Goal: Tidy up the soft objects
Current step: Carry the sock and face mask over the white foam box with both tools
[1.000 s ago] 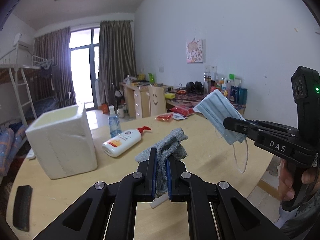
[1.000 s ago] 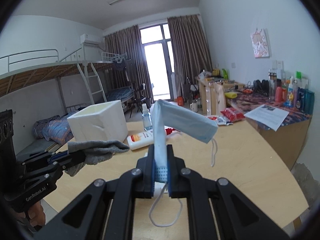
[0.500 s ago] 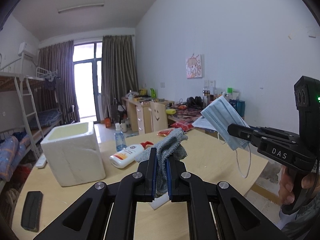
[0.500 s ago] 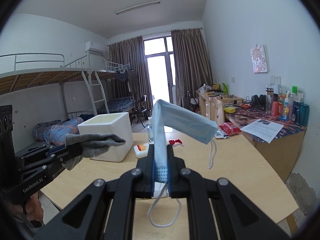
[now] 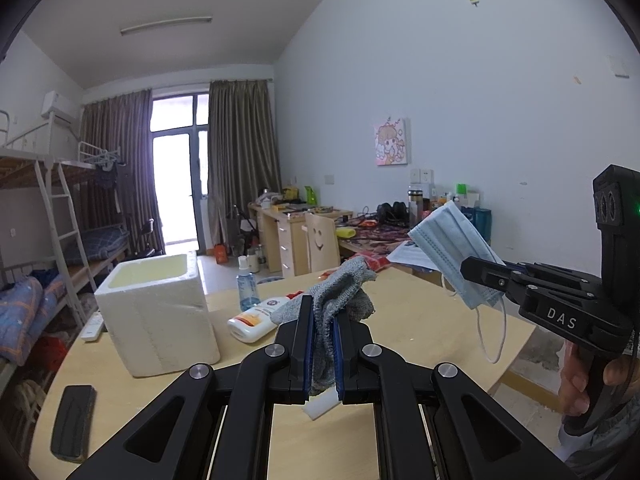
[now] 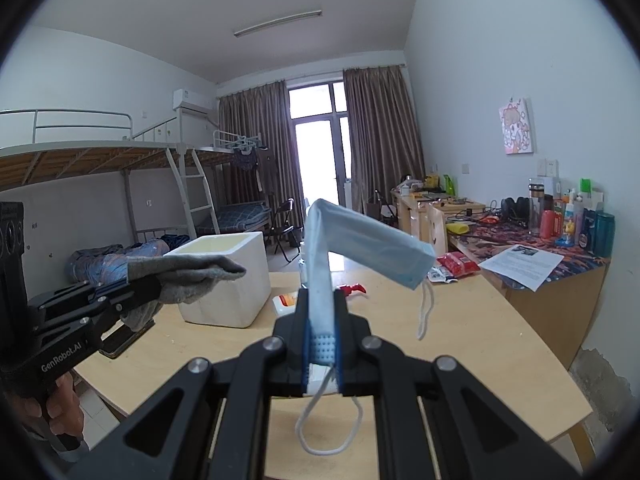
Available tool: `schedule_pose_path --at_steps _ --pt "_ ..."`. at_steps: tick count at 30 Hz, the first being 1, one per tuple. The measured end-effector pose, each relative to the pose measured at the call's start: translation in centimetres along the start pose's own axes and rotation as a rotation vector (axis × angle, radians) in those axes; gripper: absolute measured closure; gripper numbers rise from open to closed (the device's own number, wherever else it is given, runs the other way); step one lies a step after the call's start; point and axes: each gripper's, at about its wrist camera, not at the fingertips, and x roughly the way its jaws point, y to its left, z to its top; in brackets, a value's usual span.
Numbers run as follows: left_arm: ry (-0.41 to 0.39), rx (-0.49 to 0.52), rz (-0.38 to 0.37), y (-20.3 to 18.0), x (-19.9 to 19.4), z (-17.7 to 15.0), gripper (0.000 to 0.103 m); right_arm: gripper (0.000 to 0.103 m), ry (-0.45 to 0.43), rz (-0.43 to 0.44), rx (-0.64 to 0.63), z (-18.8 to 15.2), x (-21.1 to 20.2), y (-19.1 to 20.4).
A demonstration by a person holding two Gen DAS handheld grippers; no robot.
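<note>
The left gripper point(image 5: 322, 312) is held above the wooden table point(image 5: 420, 332), pointed slightly downward, its jaws clamped tight on a grey cloth point(image 5: 340, 292) that is lifted clear of the tabletop. A white foam box point(image 5: 154, 312) is seen to the left, with a lotion bottle point(image 5: 256, 318) partly hidden behind the cloth. To the right, the right gripper point(image 6: 320, 312) is held level beside it, jaws closed on a folded blue face mask point(image 6: 360, 240), whose ear loops point(image 6: 328, 432) dangle freely. The person's hands point(image 5: 580, 380) are cut off at the picture edges.
</note>
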Motion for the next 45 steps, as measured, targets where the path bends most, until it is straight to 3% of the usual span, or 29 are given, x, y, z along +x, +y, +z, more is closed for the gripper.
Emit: schedule_pose_path --at_steps 9,22,31,45 --pt "0.009 -0.010 0.068 0.8 -0.8 0.3 0.095 0.091 0.014 0.063 -0.026 0.6 1.3 1.2" --pt "0.014 -0.086 0.284 5.6 -3.2 -0.4 0.094 0.091 0.034 0.236 -0.088 1.1 4.9 6.3" --pt "0.018 -0.122 0.391 8.0 -5.1 -1.1 0.094 0.091 0.051 0.330 -0.133 1.0 5.9 9.7" --pt "0.029 -0.161 0.444 9.4 -5.2 -1.3 0.094 0.091 0.076 0.363 -0.145 0.5 6.8 11.4"
